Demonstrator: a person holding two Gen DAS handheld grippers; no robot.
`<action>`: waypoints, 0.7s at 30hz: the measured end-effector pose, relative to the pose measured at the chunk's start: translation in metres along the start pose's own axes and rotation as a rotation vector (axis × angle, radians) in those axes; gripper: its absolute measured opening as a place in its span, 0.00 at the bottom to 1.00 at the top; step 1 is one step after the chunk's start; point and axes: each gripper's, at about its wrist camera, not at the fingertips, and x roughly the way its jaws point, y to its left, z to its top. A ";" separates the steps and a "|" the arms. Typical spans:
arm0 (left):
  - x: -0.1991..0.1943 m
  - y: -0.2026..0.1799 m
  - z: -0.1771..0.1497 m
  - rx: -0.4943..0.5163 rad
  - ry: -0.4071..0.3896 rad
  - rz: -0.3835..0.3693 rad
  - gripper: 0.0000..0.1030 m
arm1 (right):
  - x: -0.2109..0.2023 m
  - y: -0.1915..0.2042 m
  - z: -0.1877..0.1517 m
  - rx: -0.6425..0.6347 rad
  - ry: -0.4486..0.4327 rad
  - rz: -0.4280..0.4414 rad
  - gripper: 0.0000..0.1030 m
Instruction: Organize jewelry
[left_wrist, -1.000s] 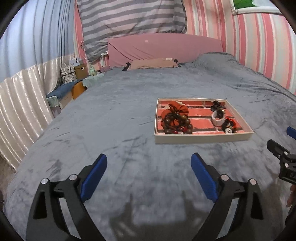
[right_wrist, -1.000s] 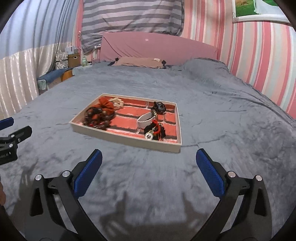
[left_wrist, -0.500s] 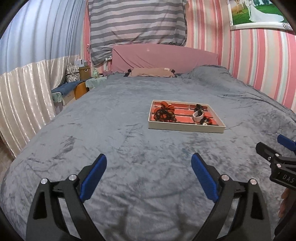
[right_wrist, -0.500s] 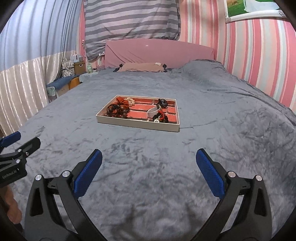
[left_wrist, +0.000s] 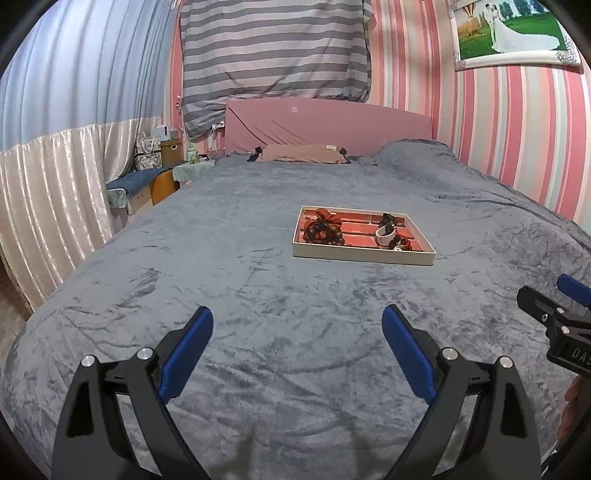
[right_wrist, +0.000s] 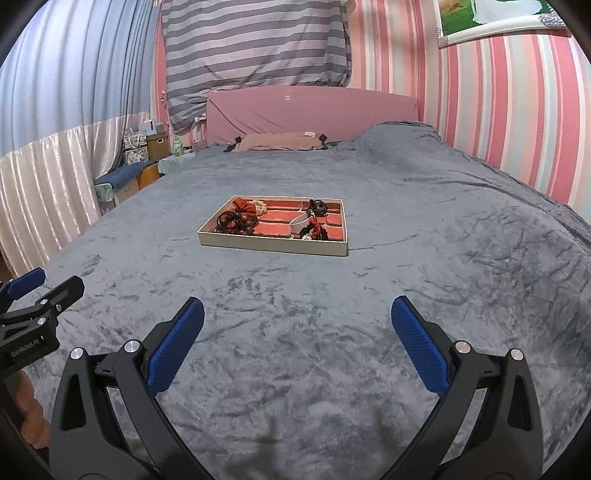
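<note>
A shallow cream tray (left_wrist: 364, 256) with a red lining lies on the grey bed, far ahead of both grippers; it also shows in the right wrist view (right_wrist: 273, 246). In it lie a dark wooden bead bracelet (left_wrist: 323, 233) with a red scrunchie behind it, a white bangle (left_wrist: 385, 235), a black and red piece (left_wrist: 400, 243) and a dark piece (left_wrist: 388, 220). My left gripper (left_wrist: 297, 345) is open and empty above the bedspread. My right gripper (right_wrist: 297, 338) is open and empty too. Each gripper shows at the edge of the other's view.
The grey velvet bedspread (left_wrist: 240, 280) covers a wide bed. A pink headboard (left_wrist: 325, 123) and a tan pillow (left_wrist: 301, 153) are at the far end. A striped pink wall is on the right. A curtain and a bedside bench with boxes (left_wrist: 155, 177) are on the left.
Both grippers have pulled back from the tray and tilted up, so the tray looks smaller and farther. Both stay open and empty.
</note>
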 end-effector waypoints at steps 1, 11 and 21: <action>-0.001 0.000 0.000 -0.004 0.000 -0.001 0.88 | -0.001 0.000 -0.001 -0.002 0.000 -0.002 0.96; -0.010 -0.001 -0.001 -0.009 -0.012 -0.003 0.88 | -0.008 0.004 -0.008 -0.015 -0.010 -0.010 0.96; -0.009 -0.004 -0.001 0.005 -0.007 0.003 0.88 | -0.010 0.004 -0.007 -0.009 -0.021 -0.024 0.96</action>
